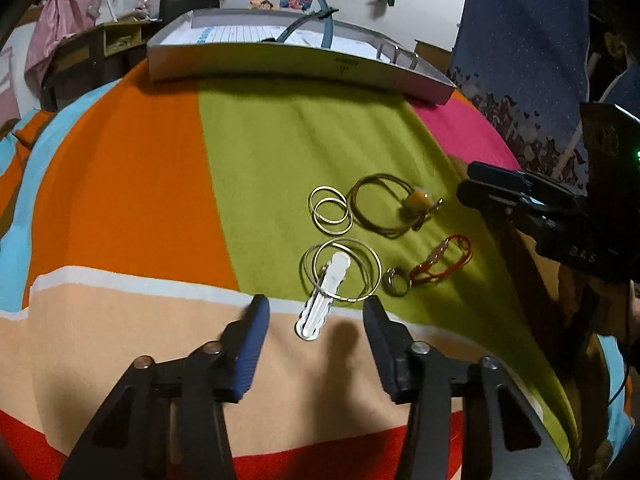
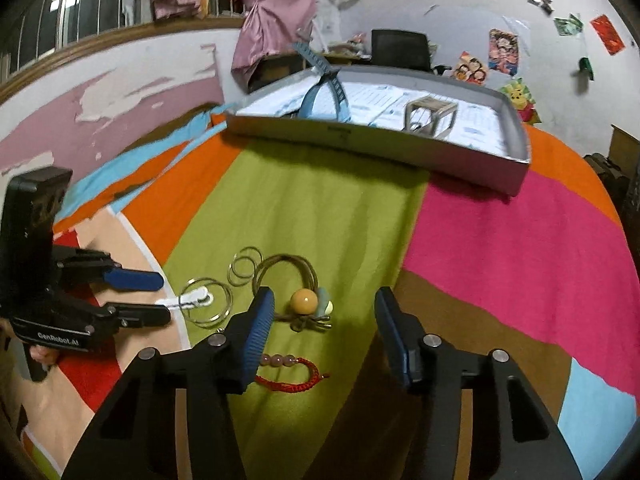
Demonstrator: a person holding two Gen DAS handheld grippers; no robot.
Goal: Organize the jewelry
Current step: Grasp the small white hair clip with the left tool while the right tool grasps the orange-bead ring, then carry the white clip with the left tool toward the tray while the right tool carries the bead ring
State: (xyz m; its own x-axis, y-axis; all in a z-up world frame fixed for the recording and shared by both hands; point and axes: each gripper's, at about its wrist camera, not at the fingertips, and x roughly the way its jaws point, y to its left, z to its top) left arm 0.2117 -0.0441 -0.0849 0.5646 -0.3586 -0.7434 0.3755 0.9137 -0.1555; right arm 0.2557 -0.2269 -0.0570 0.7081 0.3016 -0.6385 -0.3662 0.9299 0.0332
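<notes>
Your left gripper [image 1: 316, 308] stands wide, holding nothing, its blue-padded fingers [image 1: 252, 340] either side of the white scalloped hair clip [image 1: 322, 300] lying on the striped, many-coloured blanket [image 1: 140, 184]. The clip's far end pokes through a pair of large thin gold wire hoops [image 1: 344, 274]. Beyond those lie the smaller gold hoops [image 1: 329, 216], and to their right the brown cord bracelet with a yellow bead [image 1: 394, 210]. Your right gripper [image 2: 324, 316] is also spread wide and empty, hovering over that bead bracelet, with the red braided cord bracelet with pink beads [image 2: 294, 374] nearer you, between its fingers. Well ahead of both sits the shallow grey cardboard tray [image 2: 400, 140], a blue headband [image 2: 324, 92] inside it.
</notes>
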